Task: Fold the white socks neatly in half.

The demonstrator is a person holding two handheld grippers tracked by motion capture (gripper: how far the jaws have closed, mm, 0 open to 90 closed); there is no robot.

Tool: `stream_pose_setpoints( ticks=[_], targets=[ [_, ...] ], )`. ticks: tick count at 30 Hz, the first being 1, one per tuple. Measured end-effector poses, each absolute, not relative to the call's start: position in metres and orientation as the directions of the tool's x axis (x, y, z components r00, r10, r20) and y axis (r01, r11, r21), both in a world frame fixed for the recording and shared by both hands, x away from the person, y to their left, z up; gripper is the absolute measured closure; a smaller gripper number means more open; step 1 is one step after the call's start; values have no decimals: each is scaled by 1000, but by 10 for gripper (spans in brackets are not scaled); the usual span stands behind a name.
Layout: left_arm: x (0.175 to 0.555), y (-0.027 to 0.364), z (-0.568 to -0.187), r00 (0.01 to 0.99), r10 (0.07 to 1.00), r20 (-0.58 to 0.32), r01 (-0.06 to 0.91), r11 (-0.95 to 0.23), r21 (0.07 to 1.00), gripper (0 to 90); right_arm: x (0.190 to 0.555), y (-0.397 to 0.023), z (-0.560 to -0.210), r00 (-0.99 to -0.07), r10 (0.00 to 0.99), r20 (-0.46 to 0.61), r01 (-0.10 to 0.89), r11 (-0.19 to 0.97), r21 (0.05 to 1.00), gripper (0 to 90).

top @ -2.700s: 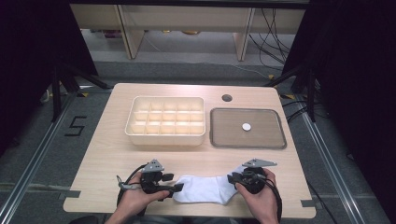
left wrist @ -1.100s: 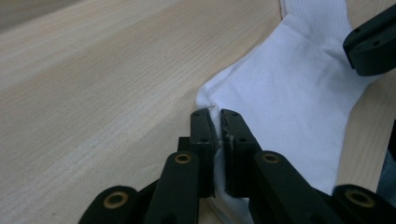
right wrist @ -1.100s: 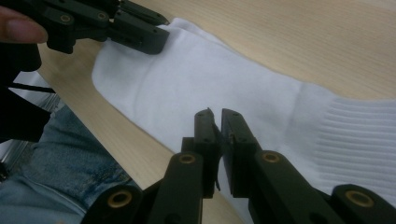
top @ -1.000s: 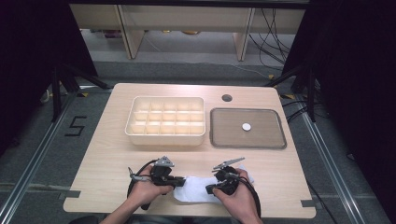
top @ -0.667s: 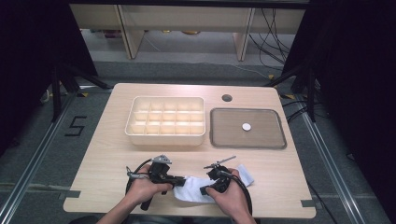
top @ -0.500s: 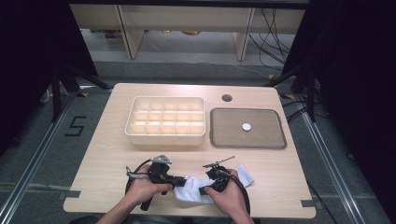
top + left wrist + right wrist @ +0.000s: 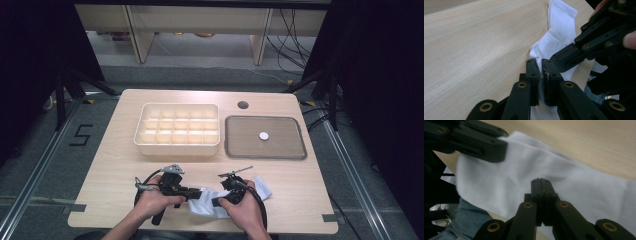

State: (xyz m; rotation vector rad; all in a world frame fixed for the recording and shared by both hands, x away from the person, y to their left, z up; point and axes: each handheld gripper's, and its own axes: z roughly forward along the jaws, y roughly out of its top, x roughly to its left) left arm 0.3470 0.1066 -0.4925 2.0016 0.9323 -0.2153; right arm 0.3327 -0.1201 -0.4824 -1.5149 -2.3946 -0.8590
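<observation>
A white sock lies near the table's front edge, bunched between the two hand-held grippers. My left gripper points right and is shut on the sock's left part; in the left gripper view white fabric shows in the thin gap between the jaws. My right gripper points left, its tips close to the left one's. In the right gripper view its jaws are pressed fully together over the sock. I cannot tell whether fabric is pinched in them. The sock's cuff end lies free to the right of the right hand.
A cream box with several compartments stands mid-table. A dark tray to its right holds a small white disc. A round hole sits in the tabletop behind. The grippers work close to the front edge.
The right hand has moved left, close to the left gripper. The sock, earlier stretched flat between both, is now bunched, with its right end lying loose behind the right hand.
</observation>
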Motion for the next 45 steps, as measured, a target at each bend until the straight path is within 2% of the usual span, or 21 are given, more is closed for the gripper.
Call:
stream_pose_setpoints(
  ticks=[4,8,16,26,29,30,33,35,40,45],
  targets=[
    [347,106,-491,703,526,-479,685,-321,654,835,333,-116,-485,-482,759,438,864,327,383,900],
    [344,104,-491,700,512,-498,691,-311,652,835,334,-113,-493,-456,769,448,881,317,352,900],
    [342,96,-486,701,480,-528,697,-305,649,832,334,-112,-497,-443,768,462,887,301,350,900],
    [343,92,-484,690,490,-533,706,-293,645,833,334,-122,-492,-471,753,459,868,304,392,900],
    [343,94,-483,684,509,-522,708,-288,645,832,336,-141,-478,-434,790,433,876,258,407,900],
    [344,94,-483,683,507,-526,708,-284,646,831,335,-145,-473,-393,803,448,895,221,389,900],
    [345,94,-484,685,503,-527,708,-286,646,831,335,-159,-470,-425,799,426,878,249,409,900],
    [345,93,-483,686,505,-524,706,-287,648,832,331,-156,-472,-441,769,462,879,266,396,900],
    [344,93,-483,685,500,-530,707,-284,647,830,323,-130,-487,-501,709,497,859,337,385,898],
    [343,93,-483,677,514,-527,713,-279,644,829,321,-115,-501,-512,708,487,856,371,361,899]
  ],
)
